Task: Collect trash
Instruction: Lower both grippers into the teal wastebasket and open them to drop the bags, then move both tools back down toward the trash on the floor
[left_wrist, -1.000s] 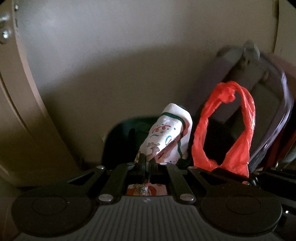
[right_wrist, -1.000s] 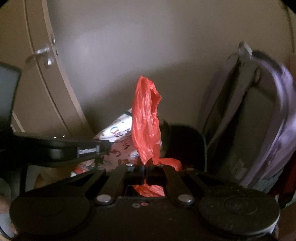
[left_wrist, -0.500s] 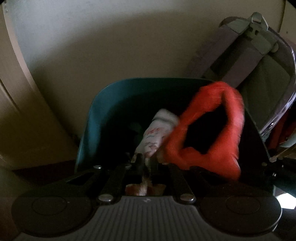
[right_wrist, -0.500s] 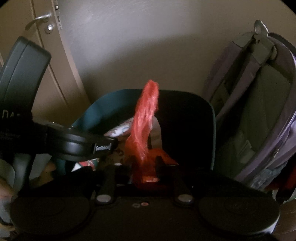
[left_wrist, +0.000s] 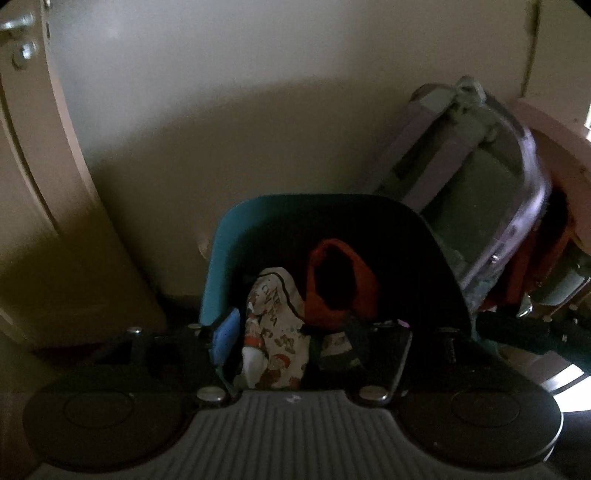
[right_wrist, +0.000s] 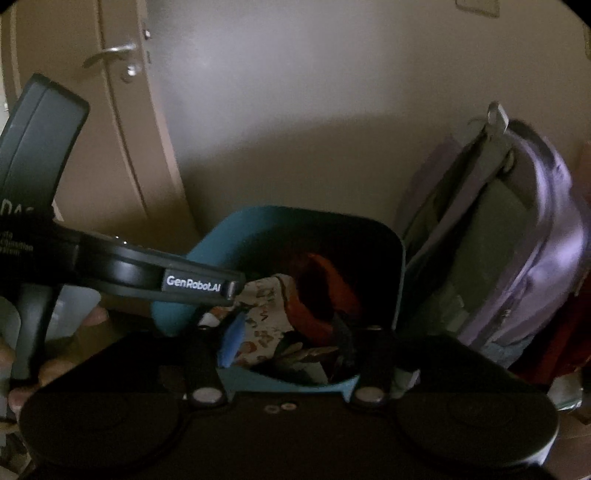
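A teal bin stands against the wall below both grippers. Inside it lie a printed paper wrapper and a red plastic bag, side by side. My left gripper hangs over the bin's near edge with its jaws opening. The wrapper shows between its fingers but lies loose in the bin. In the right wrist view the same bin holds the wrapper and the red bag. My right gripper is above them, jaws opening, gripping nothing.
A purple and grey backpack leans on the wall right of the bin. A door with a metal handle stands to the left. The left gripper's housing crosses the left side, held by a person's hand.
Both grippers were shut, the left on the wrapper and the right on the red bag. They have opened, and both items now lie in the bin. Both hands have drawn back and up.
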